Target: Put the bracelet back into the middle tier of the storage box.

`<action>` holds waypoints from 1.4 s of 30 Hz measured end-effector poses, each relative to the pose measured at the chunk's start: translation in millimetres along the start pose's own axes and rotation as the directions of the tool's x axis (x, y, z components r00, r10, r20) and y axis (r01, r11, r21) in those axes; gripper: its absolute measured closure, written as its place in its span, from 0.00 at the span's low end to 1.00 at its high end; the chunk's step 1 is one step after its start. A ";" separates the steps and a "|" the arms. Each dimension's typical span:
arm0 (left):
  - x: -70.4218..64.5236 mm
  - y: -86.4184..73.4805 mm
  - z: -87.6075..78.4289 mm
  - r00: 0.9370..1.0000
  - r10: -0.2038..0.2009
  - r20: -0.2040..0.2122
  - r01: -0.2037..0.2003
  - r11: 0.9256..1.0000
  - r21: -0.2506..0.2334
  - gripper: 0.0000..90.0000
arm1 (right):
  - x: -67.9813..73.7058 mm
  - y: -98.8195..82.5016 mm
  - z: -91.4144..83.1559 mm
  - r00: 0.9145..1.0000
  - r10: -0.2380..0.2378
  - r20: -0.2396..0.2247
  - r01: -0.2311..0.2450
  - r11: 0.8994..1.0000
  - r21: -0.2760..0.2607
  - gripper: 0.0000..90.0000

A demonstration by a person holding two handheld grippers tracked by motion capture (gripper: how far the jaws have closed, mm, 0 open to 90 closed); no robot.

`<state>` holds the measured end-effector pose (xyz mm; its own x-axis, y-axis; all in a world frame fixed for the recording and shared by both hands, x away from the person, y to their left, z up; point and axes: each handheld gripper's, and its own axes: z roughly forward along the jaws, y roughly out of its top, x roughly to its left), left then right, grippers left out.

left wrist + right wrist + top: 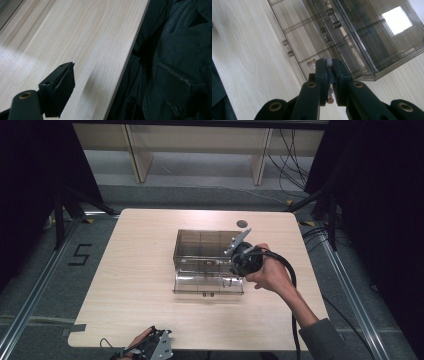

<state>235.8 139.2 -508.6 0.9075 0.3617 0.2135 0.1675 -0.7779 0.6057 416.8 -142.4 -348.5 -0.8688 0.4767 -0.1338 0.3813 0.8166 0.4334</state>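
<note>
The right gripper (331, 72) is over the pulled-out bottom drawer (207, 283) of the smoky clear organiser box (207, 251), which stands mid-desk, a little right of centre. Its jaws are pinched nearly together on a small beaded piece of jewellery (329, 96), pale beads and a coppery bit dangling between and below the pads. The right hand (272, 272) tips the tool steeply down, and that reads as a drop into the drawer's end compartment: holding the piece above the open tray lets it fall clear of the walls. More beads seem to lie in that compartment already, just past the jaw tips, though they are small and hard to make out.

The left gripper (159, 346) waits low at the near edge of the desk (135, 270), out of the way. One jaw (58, 91) of it shows over bare wood; its partner is out of frame, so how wide it stands cannot be told. Nothing sits at that jaw.

In the way? The drawer's thin dividers and the box's upper tier overhanging right behind the tray. A small dark disc (242, 223) lies beyond the box, well apart.
</note>
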 end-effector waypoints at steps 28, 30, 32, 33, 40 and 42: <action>-0.4 -0.4 0.5 1.000 -0.005 0.002 0.005 1.000 -0.005 0.18 | -7.8 -4.2 51.6 0.999 0.005 -0.035 -0.003 0.997 0.071 0.94; -0.3 -0.2 0.4 1.000 -0.007 0.001 0.007 1.000 -0.007 0.18 | -6.2 -4.1 52.6 0.999 0.026 -0.034 -0.023 0.997 0.079 0.94; -0.3 -0.3 0.2 1.000 0.005 -0.006 -0.005 1.000 -0.002 0.18 | -6.2 -4.4 57.8 0.999 0.027 -0.044 -0.023 0.996 0.087 0.94; -0.4 -0.4 0.4 1.000 0.000 -0.006 0.000 1.000 -0.003 0.18 | -5.4 -4.7 59.5 0.998 0.039 -0.044 -0.035 0.995 0.093 0.94; -0.6 -0.4 0.6 1.000 -0.007 -0.004 0.007 1.000 -0.010 0.18 | -6.1 -6.5 71.1 0.997 0.045 -0.057 -0.039 0.994 0.102 0.94; -0.6 -0.1 0.7 0.999 0.006 -0.032 -0.006 1.000 -0.002 0.18 | -6.3 -6.7 73.1 0.997 0.040 -0.060 -0.034 0.994 0.103 0.94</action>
<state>235.5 138.7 -509.3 0.8958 0.3734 0.2412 0.1616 -0.7790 0.6059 442.8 -127.1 -415.7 -0.8701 0.4889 -0.0628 0.4411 0.8292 0.3434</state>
